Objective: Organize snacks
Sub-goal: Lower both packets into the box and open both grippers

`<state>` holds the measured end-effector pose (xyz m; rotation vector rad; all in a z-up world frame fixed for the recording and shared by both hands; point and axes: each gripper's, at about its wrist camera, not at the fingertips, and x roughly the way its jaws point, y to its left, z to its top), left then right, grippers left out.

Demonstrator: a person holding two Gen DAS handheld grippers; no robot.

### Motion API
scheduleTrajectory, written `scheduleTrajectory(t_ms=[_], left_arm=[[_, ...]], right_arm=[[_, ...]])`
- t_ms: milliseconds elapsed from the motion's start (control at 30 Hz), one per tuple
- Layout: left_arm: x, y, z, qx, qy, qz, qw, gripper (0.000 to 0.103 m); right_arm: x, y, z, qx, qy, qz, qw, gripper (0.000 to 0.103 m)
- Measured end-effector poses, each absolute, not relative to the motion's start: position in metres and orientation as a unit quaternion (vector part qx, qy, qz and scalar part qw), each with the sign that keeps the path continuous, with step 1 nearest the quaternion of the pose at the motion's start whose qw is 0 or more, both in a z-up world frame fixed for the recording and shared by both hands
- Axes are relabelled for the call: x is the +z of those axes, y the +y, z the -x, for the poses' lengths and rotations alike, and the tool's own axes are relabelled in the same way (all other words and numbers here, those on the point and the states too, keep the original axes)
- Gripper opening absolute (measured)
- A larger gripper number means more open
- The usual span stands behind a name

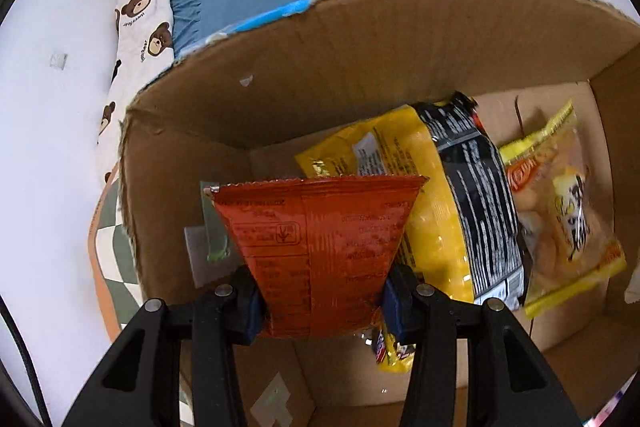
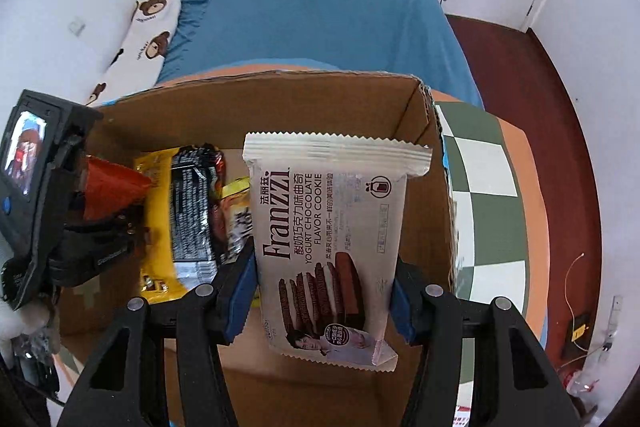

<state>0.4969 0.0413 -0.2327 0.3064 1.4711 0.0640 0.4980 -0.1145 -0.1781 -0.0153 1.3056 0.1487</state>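
Right claw (image 2: 324, 301) clamps a pale cookie packet (image 2: 328, 247) reading "Franzzi Yogurt Chocolate Flavor Cookie"; left claw (image 1: 322, 301) pinches a red-orange bag (image 1: 320, 247), both over the cardboard box (image 1: 320, 67).

Cardboard box (image 2: 280, 99) was open on top, so access was from above only; its walls blocked side entry. Box middle was taken by the yellow-black packet (image 1: 460, 207) and the clear yellow packet (image 1: 568, 211) beside it. Bare floor showed in the left corner (image 1: 272, 367) and on the right side (image 2: 424, 227). Left tongs (image 2: 100, 227) crowded the box's left side.
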Motion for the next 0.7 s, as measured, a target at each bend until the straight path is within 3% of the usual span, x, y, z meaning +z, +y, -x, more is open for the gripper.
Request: scheduleTrajectory(t_ms=[233, 267, 300, 333, 367, 433, 533, 600, 700], left_arm=[[-0.232, 0.059, -0.511, 0.021, 0.673, -0.087, 0.734, 0.046], [-0.231, 0.06, -0.512, 0.02, 0.674, -0.079, 0.734, 0.047], [-0.23, 0.062, -0.513, 0.018, 0.675, -0.069, 0.735, 0.048], [-0.229, 0.063, -0.515, 0.014, 0.676, -0.057, 0.735, 0.05], [-0.228, 0.064, -0.516, 0.008, 0.677, -0.044, 0.735, 0.052], [-0.225, 0.067, -0.518, -0.013, 0.677, -0.004, 0.736, 0.071], [-0.221, 0.063, -0.518, -0.02, 0.679, 0.011, 0.734, 0.089], [-0.22, 0.057, -0.517, -0.015, 0.675, -0.005, 0.738, 0.097], [-0.214, 0.056, -0.513, -0.01, 0.666, -0.008, 0.746, 0.097]], right_arm=[[-0.199, -0.117, -0.519, 0.074, 0.619, -0.004, 0.782, 0.065], [-0.202, -0.117, -0.523, 0.074, 0.622, -0.007, 0.779, 0.071], [-0.205, -0.118, -0.525, 0.074, 0.623, -0.009, 0.779, 0.09], [-0.207, -0.119, -0.527, 0.076, 0.621, -0.011, 0.78, 0.098], [-0.209, -0.121, -0.528, 0.073, 0.618, -0.009, 0.782, 0.098], [-0.212, -0.123, -0.53, 0.074, 0.618, -0.016, 0.783, 0.098], [-0.213, -0.121, -0.529, 0.071, 0.617, -0.006, 0.784, 0.098], [-0.211, -0.118, -0.526, 0.068, 0.614, 0.005, 0.786, 0.098], [-0.206, -0.12, -0.521, 0.068, 0.614, -0.003, 0.786, 0.098]])
